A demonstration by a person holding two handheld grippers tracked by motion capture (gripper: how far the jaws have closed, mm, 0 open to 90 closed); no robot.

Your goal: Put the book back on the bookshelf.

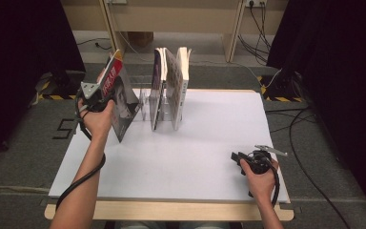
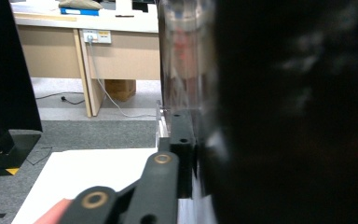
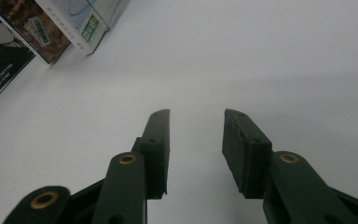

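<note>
A magazine (image 1: 119, 102) with a red-and-dark cover stands tilted on its lower corner at the left of the white board (image 1: 195, 143). My left gripper (image 1: 107, 95) is shut on its near edge. In the left gripper view the dark cover (image 2: 284, 116) fills the right side, with one black jaw pressed flat against it. Just right of the magazine, a few books (image 1: 171, 90) stand upright in a clear rack (image 1: 145, 102). My right gripper (image 1: 236, 157) rests low at the board's front right, open and holding nothing (image 3: 196, 116). The lower corners of the books (image 3: 51, 32) appear far off in the right gripper view.
The board lies on a wooden table with its front edge (image 1: 171, 210) toward me. A desk (image 1: 171, 19) stands behind, and cables (image 1: 295, 119) run over the grey floor at the right. Dark curtains hang on both sides.
</note>
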